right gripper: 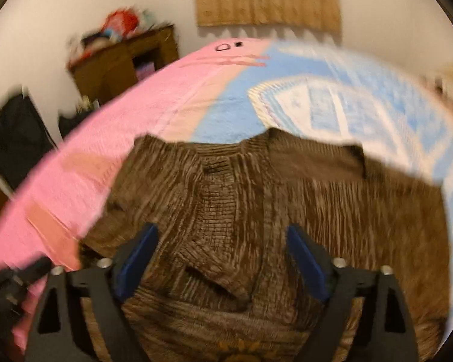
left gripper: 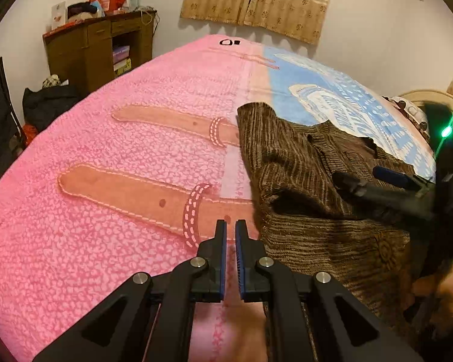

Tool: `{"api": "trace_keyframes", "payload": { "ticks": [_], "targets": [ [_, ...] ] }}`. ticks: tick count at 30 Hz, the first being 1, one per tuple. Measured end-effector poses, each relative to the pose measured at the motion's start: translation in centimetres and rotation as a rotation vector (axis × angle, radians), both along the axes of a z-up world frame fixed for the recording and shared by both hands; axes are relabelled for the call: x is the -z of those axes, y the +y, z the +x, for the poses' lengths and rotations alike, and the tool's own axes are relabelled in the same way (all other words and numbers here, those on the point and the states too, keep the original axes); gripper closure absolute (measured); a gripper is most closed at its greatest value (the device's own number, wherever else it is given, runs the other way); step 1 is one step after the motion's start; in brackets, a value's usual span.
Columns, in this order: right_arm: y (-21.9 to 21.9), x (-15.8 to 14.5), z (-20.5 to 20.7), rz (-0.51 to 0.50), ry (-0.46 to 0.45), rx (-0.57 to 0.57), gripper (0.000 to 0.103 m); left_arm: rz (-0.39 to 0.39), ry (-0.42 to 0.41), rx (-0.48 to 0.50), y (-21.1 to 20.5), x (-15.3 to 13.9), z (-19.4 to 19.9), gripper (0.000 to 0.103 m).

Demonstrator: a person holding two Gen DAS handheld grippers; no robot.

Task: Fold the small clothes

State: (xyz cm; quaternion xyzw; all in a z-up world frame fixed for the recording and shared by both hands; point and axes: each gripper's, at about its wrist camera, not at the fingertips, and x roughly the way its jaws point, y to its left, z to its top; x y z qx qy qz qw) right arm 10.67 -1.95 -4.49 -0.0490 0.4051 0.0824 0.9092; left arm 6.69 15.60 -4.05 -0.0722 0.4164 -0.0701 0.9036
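Lying rumpled, ribbed brown knit sweater (right gripper: 256,211) (fuzzy blanket (left gripper: 105,256) beneath).

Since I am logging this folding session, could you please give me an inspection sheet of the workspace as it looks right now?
Surface: bed covered by a pink and blue blanket printed with strap patterns.
Job's things: one brown knitted sweater lying rumpled, partly folded, across the pink-blue boundary.
Clutter: nothing seen on the blanket besides the sweater.
Grippers: left gripper nearly shut, a narrow gap showing, holding nothing, over the blanket beside the sweater's edge; right gripper open above the sweater, view motion-blurred.
Cables: nothing seen.
Surroundings: wooden cabinet topped with packages, dark bags on the floor, beige curtain on a white wall.
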Motion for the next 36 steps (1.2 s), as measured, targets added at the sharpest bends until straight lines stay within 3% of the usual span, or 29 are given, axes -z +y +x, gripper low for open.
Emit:
{"api": "trace_keyframes", "payload": {
  "ticks": [2,3,6,10,11,12,14,15,18,20,23,24,25,27,29,31,32,33,34,35,36],
  "targets": [
    [0.2,1.2,0.1,-0.088,0.025,0.029,0.059,-0.024,0.001,0.001,0.2,0.1,-0.1,0.098],
    [-0.8,1.5,0.3,-0.016,0.065,0.027,0.076,-0.033,-0.003,0.004,0.1,0.0,-0.2,0.098],
    [-4.5,0.6,0.0,0.163,0.073,0.094,0.085,-0.034,-0.012,0.013,-0.3,-0.3,0.0,0.098],
    [-12.1,0.5,-2.9,0.525,0.039,0.267,0.081,-0.028,-0.017,0.025,-0.9,-0.5,0.2,0.098],
    [-12.9,1.0,-3.2,0.56,0.052,0.307,0.08,-0.029,-0.016,0.026,-1.1,-0.4,0.3,0.098],
    [-14.2,2.1,-3.8,0.596,0.083,0.348,0.073,-0.03,-0.014,0.025,-1.2,-0.4,0.5,0.098],
    [-15.2,3.1,-4.7,0.658,0.088,0.33,0.071,-0.033,-0.007,0.025,-1.6,-0.4,0.9,0.098],
    [-15.5,2.9,-5.3,0.65,0.079,0.324,0.067,-0.031,-0.005,0.025,-1.9,-0.5,1.2,0.098],
    [-15.8,0.5,-6.6,0.539,-0.004,0.38,0.037,-0.028,-0.014,0.022,-2.6,-1.0,1.9,0.098],
    [-15.9,-1.3,-7.1,0.454,-0.087,0.391,0.03,-0.021,-0.024,0.029,-3.3,-1.4,2.4,0.098],
    [-13.7,-3.5,-7.1,0.336,-0.174,0.29,0.032,-0.004,-0.037,0.015,-4.2,-1.7,3.7,0.098],
    [-12.4,-3.6,-6.3,0.317,-0.174,0.23,0.044,-0.008,-0.035,0.009,-4.4,-1.6,4.1,0.098],
    [-10.8,-3.5,-5.6,0.294,-0.155,0.156,0.059,-0.016,-0.032,0.002,-4.7,-1.6,4.5,0.098],
    [-7.7,-2.0,-3.8,0.282,-0.051,0.003,0.065,-0.022,-0.034,-0.013,-5.2,-1.3,5.4,0.097],
    [-5.9,-0.2,-1.7,0.26,0.037,-0.052,0.07,0.029,-0.018,-0.011,-6.0,-0.5,6.1,0.097],
    [-6.0,0.9,-0.1,0.218,0.064,-0.031,0.071,0.083,0.023,-0.025,-6.0,0.7,6.6,0.098],
    [-7.0,1.3,1.0,0.228,0.062,-0.006,0.074,0.066,0.031,-0.022,-5.7,1.0,6.6,0.098],
    [-8.7,1.4,1.8,0.268,0.053,0.024,0.085,0.034,0.031,-0.016,-5.1,1.2,6.5,0.098],
    [-10.7,1.4,2.6,0.332,0.056,0.071,0.086,0.006,0.023,-0.013,-4.5,1.2,6.3,0.098],
    [-13.7,1.6,3.0,0.395,0.064,0.168,0.085,0.001,0.026,-0.018,-4.1,1.1,6.4,0.098],
    [-15.5,1.8,3.1,0.432,0.065,0.233,0.075,0.005,0.028,-0.027,-3.8,0.9,6.4,0.098]
  ]
}}
